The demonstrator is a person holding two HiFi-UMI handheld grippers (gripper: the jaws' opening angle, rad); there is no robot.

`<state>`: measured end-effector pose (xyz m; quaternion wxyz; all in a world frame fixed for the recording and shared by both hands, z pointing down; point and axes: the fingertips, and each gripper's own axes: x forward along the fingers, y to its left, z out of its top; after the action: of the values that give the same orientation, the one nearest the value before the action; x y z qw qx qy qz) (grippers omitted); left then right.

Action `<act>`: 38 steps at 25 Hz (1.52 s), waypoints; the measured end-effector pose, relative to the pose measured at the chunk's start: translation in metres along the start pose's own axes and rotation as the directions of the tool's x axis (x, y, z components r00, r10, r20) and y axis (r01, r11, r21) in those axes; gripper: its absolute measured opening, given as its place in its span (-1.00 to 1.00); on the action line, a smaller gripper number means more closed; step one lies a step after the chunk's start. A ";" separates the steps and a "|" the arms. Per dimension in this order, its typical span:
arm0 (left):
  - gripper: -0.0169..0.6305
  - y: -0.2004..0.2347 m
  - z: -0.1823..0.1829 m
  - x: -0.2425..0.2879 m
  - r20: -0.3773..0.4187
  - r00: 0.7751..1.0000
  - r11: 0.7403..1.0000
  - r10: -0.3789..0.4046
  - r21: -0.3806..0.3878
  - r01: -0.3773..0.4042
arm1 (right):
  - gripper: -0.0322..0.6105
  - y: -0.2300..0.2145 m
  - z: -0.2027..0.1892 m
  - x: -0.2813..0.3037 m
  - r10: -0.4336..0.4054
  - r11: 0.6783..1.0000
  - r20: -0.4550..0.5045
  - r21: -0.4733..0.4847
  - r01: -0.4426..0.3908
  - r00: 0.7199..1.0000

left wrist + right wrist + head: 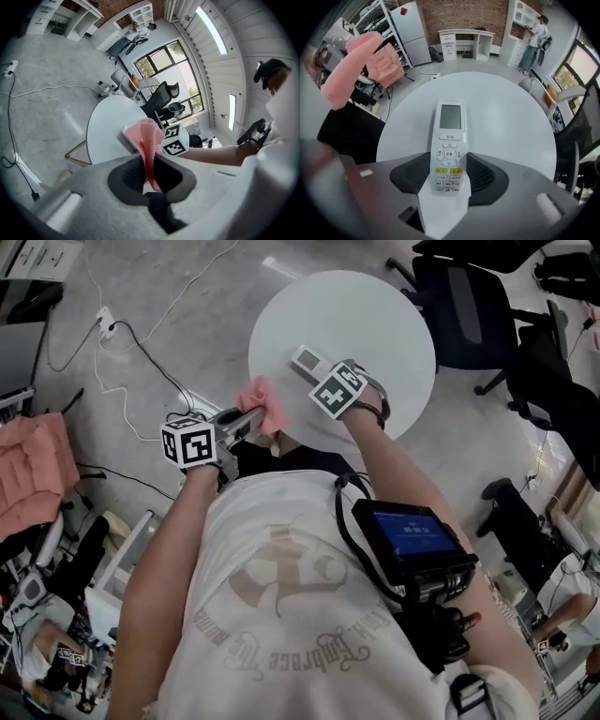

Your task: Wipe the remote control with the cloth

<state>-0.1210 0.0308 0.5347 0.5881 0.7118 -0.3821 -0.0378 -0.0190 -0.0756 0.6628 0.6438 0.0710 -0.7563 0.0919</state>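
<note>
A white remote control [449,154] with a grey screen stands between the jaws of my right gripper [449,177], and both pads lie against its sides. It is held over the round white table [506,122], screen end toward the tabletop. In the head view the remote control [305,360] sticks out beyond the right gripper [321,374], whose marker cube covers the jaws. My left gripper [149,171] is shut on a pink cloth [149,138], which hangs out past its jaws. The cloth [263,407] is at the table's near left edge, a short way left of the remote.
Black office chairs [469,306] stand to the right of the table [375,315]. Cables and a power strip [105,322] lie on the floor at the left. A pink-cushioned chair [33,465] is at the far left. A person [534,40] stands far off by white desks.
</note>
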 end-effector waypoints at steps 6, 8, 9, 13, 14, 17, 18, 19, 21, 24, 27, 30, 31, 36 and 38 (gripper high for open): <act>-0.89 -0.007 0.011 0.007 0.002 1.000 0.999 0.007 0.031 -0.007 | -0.10 -0.001 0.001 0.003 -0.016 0.993 -0.009 -0.117 0.015 1.000; -0.89 -0.009 0.012 0.007 -0.006 1.000 0.999 0.012 0.050 -0.012 | -0.05 -0.002 0.003 0.003 -0.012 0.995 0.013 -0.099 0.013 1.000; -0.89 -0.009 0.012 0.007 -0.008 1.000 0.998 0.015 0.055 -0.015 | -0.04 -0.003 0.003 0.002 -0.012 0.996 0.027 -0.086 0.014 1.000; -0.89 -0.010 0.009 0.003 -0.014 1.000 0.998 0.019 0.067 -0.018 | -0.03 0.000 0.004 -0.010 -0.014 1.000 0.111 -0.024 0.017 0.994; -0.89 -0.012 0.008 0.003 -0.016 1.000 0.997 0.017 0.072 -0.016 | -0.03 0.000 0.004 -0.015 -0.015 1.000 0.138 -0.005 0.016 0.990; -0.89 -0.017 0.009 0.010 -0.023 1.000 0.995 0.009 0.095 -0.006 | -0.04 -0.005 0.001 -0.034 -0.044 0.997 0.220 0.065 0.031 0.974; -0.89 -0.019 0.011 0.014 -0.027 1.000 0.994 0.004 0.107 -0.002 | -0.06 -0.008 -0.001 -0.042 -0.060 0.995 0.251 0.095 0.037 0.966; -0.89 -0.022 0.014 0.018 -0.033 0.999 0.993 -0.001 0.121 0.005 | -0.08 -0.012 -0.003 -0.049 -0.075 0.991 0.284 0.126 0.041 0.956; -0.89 -0.028 0.017 0.027 -0.056 0.998 0.988 -0.017 0.152 0.026 | -0.17 -0.017 -0.009 -0.065 -0.106 0.981 0.346 0.187 0.042 0.932; -0.89 -0.036 0.020 0.033 -0.090 0.995 0.976 -0.043 0.208 0.061 | -0.36 -0.018 -0.012 -0.092 -0.171 0.964 0.424 0.259 0.062 0.890; -0.89 -0.043 0.026 0.027 -0.088 0.995 0.959 -0.049 0.273 0.072 | -0.51 -0.011 -0.015 -0.120 -0.233 0.935 0.497 0.352 0.051 0.836; -0.89 -0.053 0.037 0.019 -0.074 0.996 0.931 -0.053 0.358 0.076 | -0.73 -0.004 -0.023 -0.149 -0.311 0.890 0.550 0.454 0.035 0.775; -0.89 -0.058 0.040 0.014 -0.074 0.996 0.918 -0.058 0.389 0.082 | -0.80 -0.001 -0.026 -0.159 -0.338 0.871 0.564 0.491 0.024 0.753; -0.89 -0.068 0.032 -0.021 -0.102 0.993 0.853 -0.063 0.512 0.107 | -0.88 0.034 -0.031 -0.199 -0.434 0.783 0.620 0.619 -0.067 0.654; -0.89 -0.068 0.028 -0.033 -0.115 0.991 0.835 -0.070 0.536 0.121 | -0.88 0.052 -0.029 -0.213 -0.456 0.771 0.642 0.631 -0.086 0.617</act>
<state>-0.1240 0.0284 0.4539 0.3770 0.8680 -0.3143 0.0749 0.0317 -0.0209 0.4549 0.2079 0.3878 -0.8711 0.2181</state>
